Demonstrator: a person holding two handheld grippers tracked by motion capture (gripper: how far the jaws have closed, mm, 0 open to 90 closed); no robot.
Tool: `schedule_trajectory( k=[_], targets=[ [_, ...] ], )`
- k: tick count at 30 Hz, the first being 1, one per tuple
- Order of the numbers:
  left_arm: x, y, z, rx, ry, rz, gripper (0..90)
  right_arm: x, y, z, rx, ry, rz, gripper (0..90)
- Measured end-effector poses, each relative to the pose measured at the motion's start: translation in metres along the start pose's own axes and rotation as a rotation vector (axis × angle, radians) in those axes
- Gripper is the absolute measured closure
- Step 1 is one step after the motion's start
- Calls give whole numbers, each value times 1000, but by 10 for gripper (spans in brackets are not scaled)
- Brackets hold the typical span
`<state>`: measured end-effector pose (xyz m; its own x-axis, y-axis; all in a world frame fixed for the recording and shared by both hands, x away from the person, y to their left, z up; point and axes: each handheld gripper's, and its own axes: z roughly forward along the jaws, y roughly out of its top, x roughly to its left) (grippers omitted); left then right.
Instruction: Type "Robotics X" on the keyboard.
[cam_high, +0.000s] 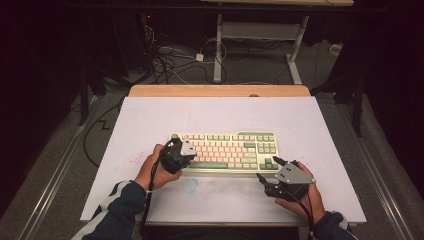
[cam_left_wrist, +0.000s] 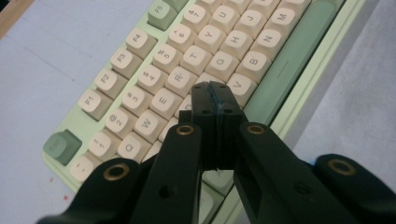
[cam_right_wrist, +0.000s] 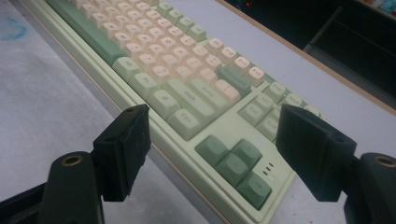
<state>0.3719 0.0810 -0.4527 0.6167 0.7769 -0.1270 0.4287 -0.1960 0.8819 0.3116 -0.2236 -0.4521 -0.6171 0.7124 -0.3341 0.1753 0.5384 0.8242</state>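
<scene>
Typing step, looks like: left gripper (cam_left_wrist: 215, 95) jaws pinched together, empty, over the keyboard (cam_high: 226, 151) near C. Right gripper (cam_right_wrist: 212, 151) wide, by its arrow-key corner. Next: press straight down.

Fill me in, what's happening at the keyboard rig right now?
A person works a green and cream keyboard on the white table with two handheld grippers. The left gripper has its jaws shut, with its tip over the letter keys near C and V; whether it touches a key I can't tell. The right gripper is open, near the keyboard's right end by the arrow keys, holding nothing.
</scene>
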Motion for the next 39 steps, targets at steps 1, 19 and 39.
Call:
schedule_trajectory(
  k=[1,19,39],
  targets=[
    [0,1,2,3,-1,-1,869,0,0,0,0,2,-1,271],
    [-2,21,41,15,3,-35,869,4,-3,1,25,10,-12,271],
    [-2,17,55,54,28,2,867,6,-4,2,44,32,-32,271]
  ],
)
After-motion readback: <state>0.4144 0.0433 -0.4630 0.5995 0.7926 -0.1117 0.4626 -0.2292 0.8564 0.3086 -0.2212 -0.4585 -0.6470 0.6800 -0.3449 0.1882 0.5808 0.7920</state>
